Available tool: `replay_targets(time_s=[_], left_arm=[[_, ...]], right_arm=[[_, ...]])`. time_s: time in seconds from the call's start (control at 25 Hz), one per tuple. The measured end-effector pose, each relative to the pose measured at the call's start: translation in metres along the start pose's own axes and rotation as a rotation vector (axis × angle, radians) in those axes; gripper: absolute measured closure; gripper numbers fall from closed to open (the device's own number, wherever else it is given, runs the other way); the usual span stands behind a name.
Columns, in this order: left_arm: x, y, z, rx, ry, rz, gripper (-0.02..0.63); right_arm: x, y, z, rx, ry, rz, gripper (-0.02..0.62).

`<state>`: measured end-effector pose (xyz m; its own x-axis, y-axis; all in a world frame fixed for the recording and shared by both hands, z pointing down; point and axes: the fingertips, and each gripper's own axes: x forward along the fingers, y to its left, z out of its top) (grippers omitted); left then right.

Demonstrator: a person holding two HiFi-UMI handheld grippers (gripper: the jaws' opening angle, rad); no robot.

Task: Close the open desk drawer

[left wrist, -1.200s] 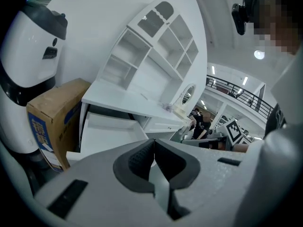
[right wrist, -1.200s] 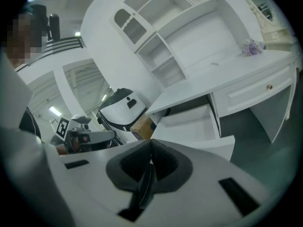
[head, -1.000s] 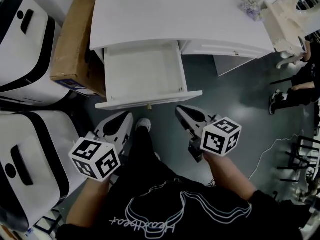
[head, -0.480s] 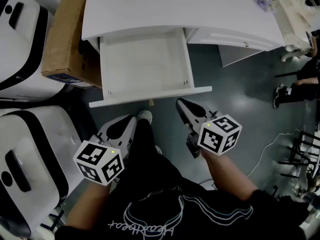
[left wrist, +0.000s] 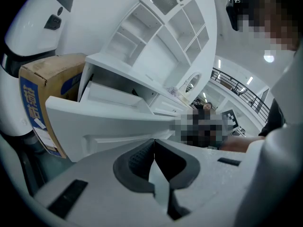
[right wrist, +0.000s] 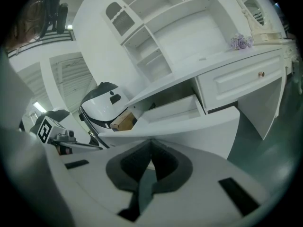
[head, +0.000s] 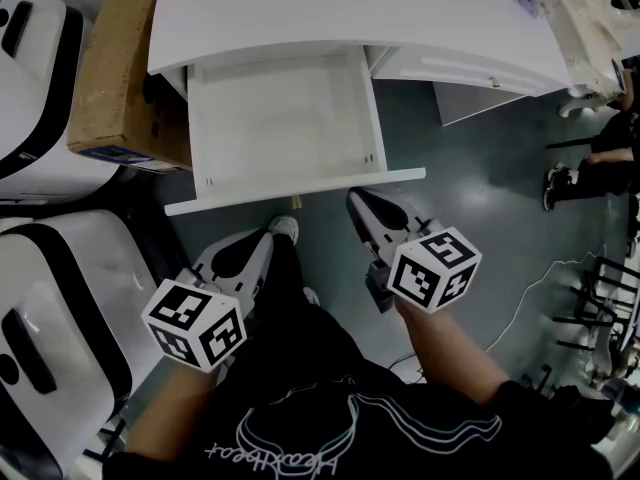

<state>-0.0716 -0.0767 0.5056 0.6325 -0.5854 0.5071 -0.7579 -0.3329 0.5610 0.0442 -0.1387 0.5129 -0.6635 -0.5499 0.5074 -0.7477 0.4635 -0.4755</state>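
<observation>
Head view: a white worktop (head: 350, 8) runs across the top, and the person's arms reach toward it from below, one gripper in each hand.
Drawer: the drawer (head: 275, 118) under the left part of the worktop stands pulled well out toward the person, with its white bottom in plain sight.
Front panel: the front panel (head: 300, 190) is the drawer's nearest edge, and a small knob (head: 297, 204) sits below its middle.
Left gripper: the left gripper (head: 258, 243) is held low, short of the front panel and to the left of the knob, apart from both. In the left gripper view its jaws are pressed together tip to tip, and the panel fills the space beyond them.
Right gripper: the right gripper (head: 356, 203) points at the right end of the front panel, with its tips just beside the lower edge. Whether they touch cannot be told. In the right gripper view its jaws meet, tip against tip.
Beside the drawer: a cardboard box (head: 115, 68) stands against the left side, and a closed drawer (head: 450, 68) lies to the right of the open one.
On the worktop: a white shelf unit (right wrist: 161, 37) rises at the back, and purple flowers (right wrist: 241, 41) stand toward the right end.
Floor: the floor (head: 470, 188) is dark grey-green. White-and-black machines (head: 50, 318) stand at the left, and a white shoe (head: 287, 228) shows between the two grippers.
</observation>
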Motion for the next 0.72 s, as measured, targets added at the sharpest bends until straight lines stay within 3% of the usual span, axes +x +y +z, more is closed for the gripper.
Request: replay_targets(time_s=[0.72], left_arm=[[0.032, -0.006, 0.009, -0.008, 0.066, -0.061, 0.601]], right_arm=[[0.023, -0.012, 0.025, 0.029, -0.049, -0.029, 0.589]])
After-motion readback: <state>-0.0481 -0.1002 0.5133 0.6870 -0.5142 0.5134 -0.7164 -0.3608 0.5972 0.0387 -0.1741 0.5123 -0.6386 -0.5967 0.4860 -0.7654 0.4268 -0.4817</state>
